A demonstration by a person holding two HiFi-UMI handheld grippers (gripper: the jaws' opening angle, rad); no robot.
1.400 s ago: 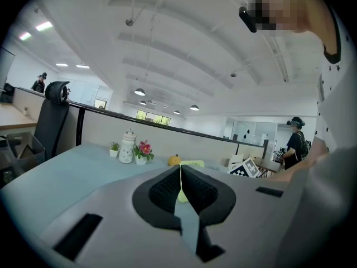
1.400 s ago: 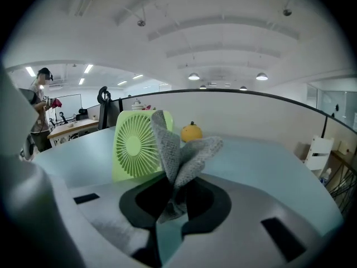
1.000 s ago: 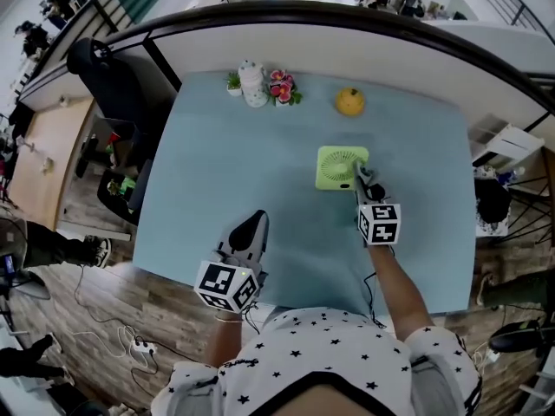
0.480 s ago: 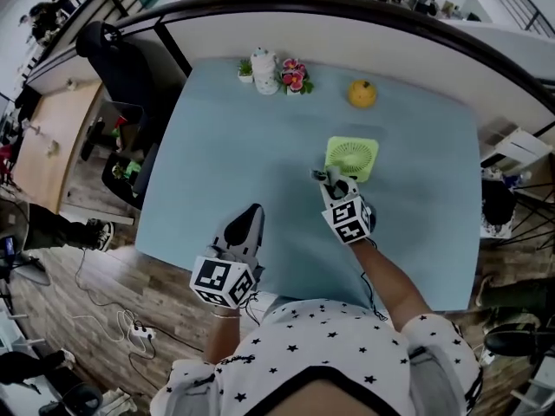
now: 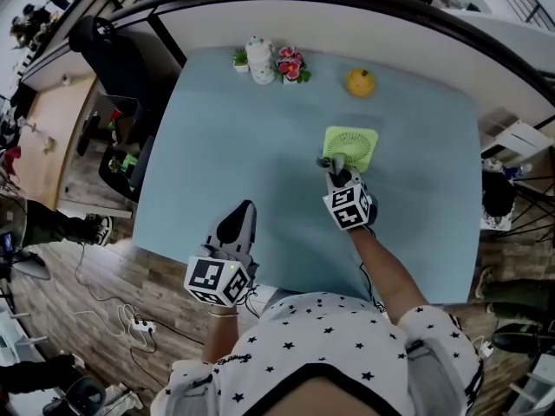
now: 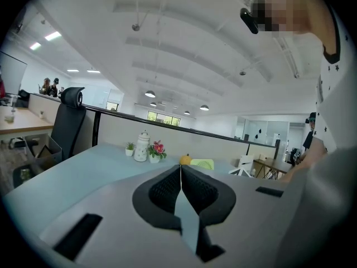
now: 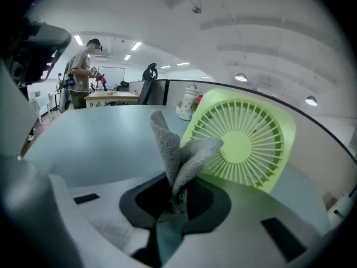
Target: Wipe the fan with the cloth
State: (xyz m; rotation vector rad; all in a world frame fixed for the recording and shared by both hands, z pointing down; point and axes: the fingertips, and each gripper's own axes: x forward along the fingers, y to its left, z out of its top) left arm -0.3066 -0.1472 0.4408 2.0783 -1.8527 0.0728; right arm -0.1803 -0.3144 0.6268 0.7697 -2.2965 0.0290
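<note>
In the head view, your right gripper [image 5: 335, 172] sits just at the 7 o'clock corner of the green fan [image 5: 351, 146], with a scrap of grey cloth [image 5: 326, 162] sticking out of its tip. The fan stands on the pale blue table [image 5: 225, 137], toward 1 o'clock from the table's middle. Your left gripper [image 5: 244, 211] hangs over the near edge at 7 o'clock, well apart from the fan. Along the far edge you have a white jar [image 5: 258, 61] and flowers [image 5: 290, 64] at 12 o'clock and a yellow fruit [image 5: 361, 81] at 1 o'clock. In the left gripper view, your jaws are pressed together with nothing between them; the fan [image 6: 202, 163] and the fruit [image 6: 184, 159] show small beyond their tips at 12 o'clock. In the right gripper view, your jaws are clamped on the lower end of the cloth [image 7: 175, 149], which stands up folded. Its upper flap lies against the left side of the fan's [image 7: 245, 144] round grille, at 1 o'clock from the jaws.
</note>
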